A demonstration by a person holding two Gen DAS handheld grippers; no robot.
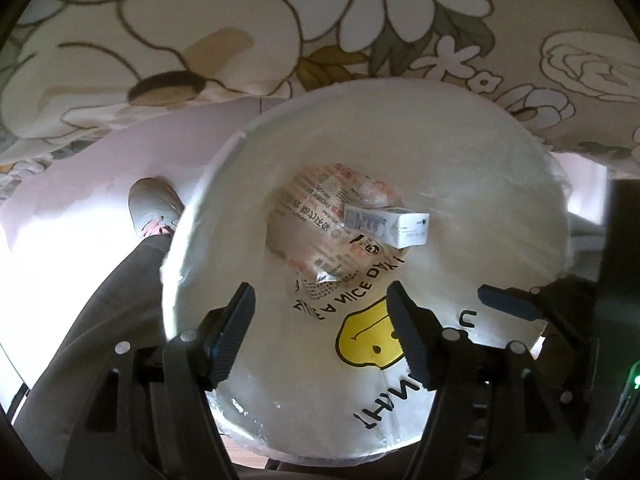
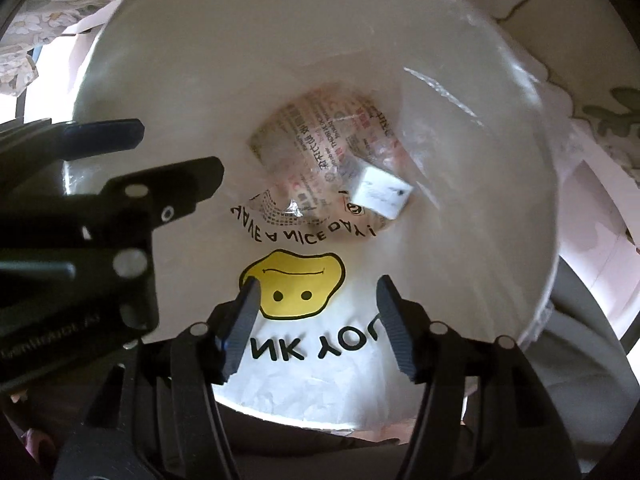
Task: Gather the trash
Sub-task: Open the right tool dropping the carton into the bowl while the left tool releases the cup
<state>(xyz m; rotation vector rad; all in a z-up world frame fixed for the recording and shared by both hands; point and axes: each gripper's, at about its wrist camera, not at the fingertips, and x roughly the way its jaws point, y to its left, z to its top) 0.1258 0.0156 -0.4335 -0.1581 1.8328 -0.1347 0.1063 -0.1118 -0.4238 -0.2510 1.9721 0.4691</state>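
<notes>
A round white bin point(image 1: 492, 160) point(image 2: 192, 60) is lined with a white plastic bag point(image 1: 364, 336) point(image 2: 296, 280) printed with a yellow smiley face and black lettering. At its bottom lie a small white box point(image 1: 390, 224) point(image 2: 380, 194) and a crumpled printed wrapper point(image 1: 312, 208) point(image 2: 316, 140). My left gripper point(image 1: 320, 300) point(image 2: 180, 148) hangs over the near side of the bin mouth, open, with nothing between its pads. My right gripper point(image 2: 318, 286) hovers beside it above the smiley print, open and empty as well. Both point steeply down into the bin.
Floral bedding point(image 1: 200, 20) point(image 2: 600, 112) hangs behind and to the right of the bin. A person's light shoe point(image 1: 154, 204) and dark trouser leg point(image 1: 100, 300) stand close to the bin's left. The floor around is pale and brightly lit.
</notes>
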